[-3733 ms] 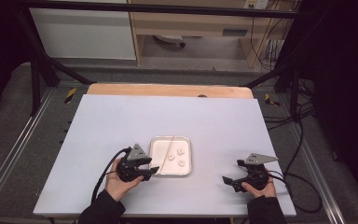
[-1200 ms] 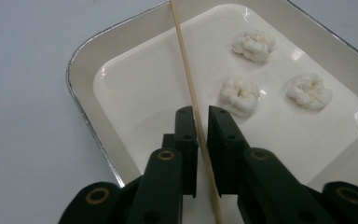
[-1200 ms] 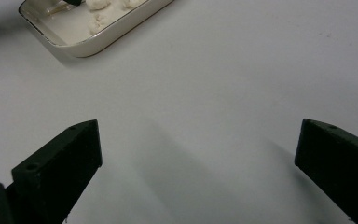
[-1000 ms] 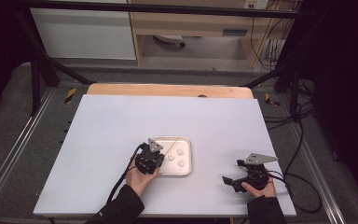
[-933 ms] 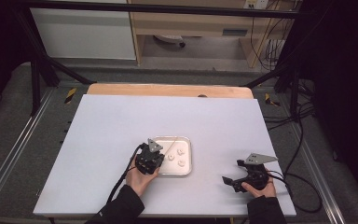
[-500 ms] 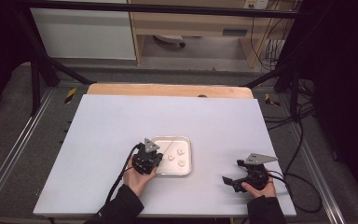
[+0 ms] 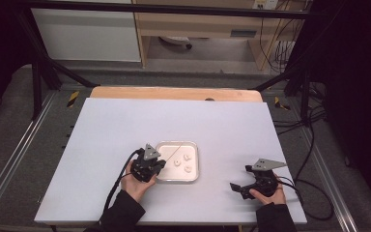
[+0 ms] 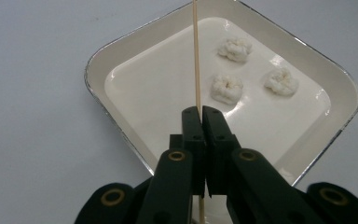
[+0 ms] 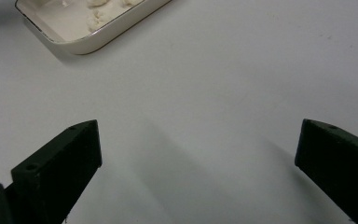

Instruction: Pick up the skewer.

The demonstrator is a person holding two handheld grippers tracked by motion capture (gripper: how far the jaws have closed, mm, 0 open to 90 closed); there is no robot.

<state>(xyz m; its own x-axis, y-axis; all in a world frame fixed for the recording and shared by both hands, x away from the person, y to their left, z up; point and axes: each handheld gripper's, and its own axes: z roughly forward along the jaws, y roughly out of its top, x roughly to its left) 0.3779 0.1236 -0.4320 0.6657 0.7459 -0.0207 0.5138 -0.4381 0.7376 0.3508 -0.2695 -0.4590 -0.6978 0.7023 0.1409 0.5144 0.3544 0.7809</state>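
Observation:
A white square tray (image 7: 194,174) (image 8: 98,63) lies on the table with three small white fluffy lumps (image 7: 182,162) (image 8: 226,87) in it. My left gripper (image 7: 158,166) (image 8: 201,112) hovers over the tray's near left corner, shut on a thin wooden skewer (image 8: 196,56) (image 7: 173,155) that points out across the tray past the lumps. My right gripper (image 7: 235,187) (image 9: 198,144) rests on the table to the right of the tray, jaws wide open with nothing between them. The tray's corner (image 9: 51,39) lies at the upper left of the right gripper view.
The white tabletop (image 7: 125,125) stretches wide around the tray, with a wooden strip (image 7: 174,93) along its far edge. Black frame bars (image 7: 38,72) and cables (image 7: 314,145) flank the table. A shelf unit (image 7: 198,29) stands behind.
The left gripper first moved from the tray's left side to over its left edge with the skewer; over the last second it shifted slightly left. The right gripper stayed put.

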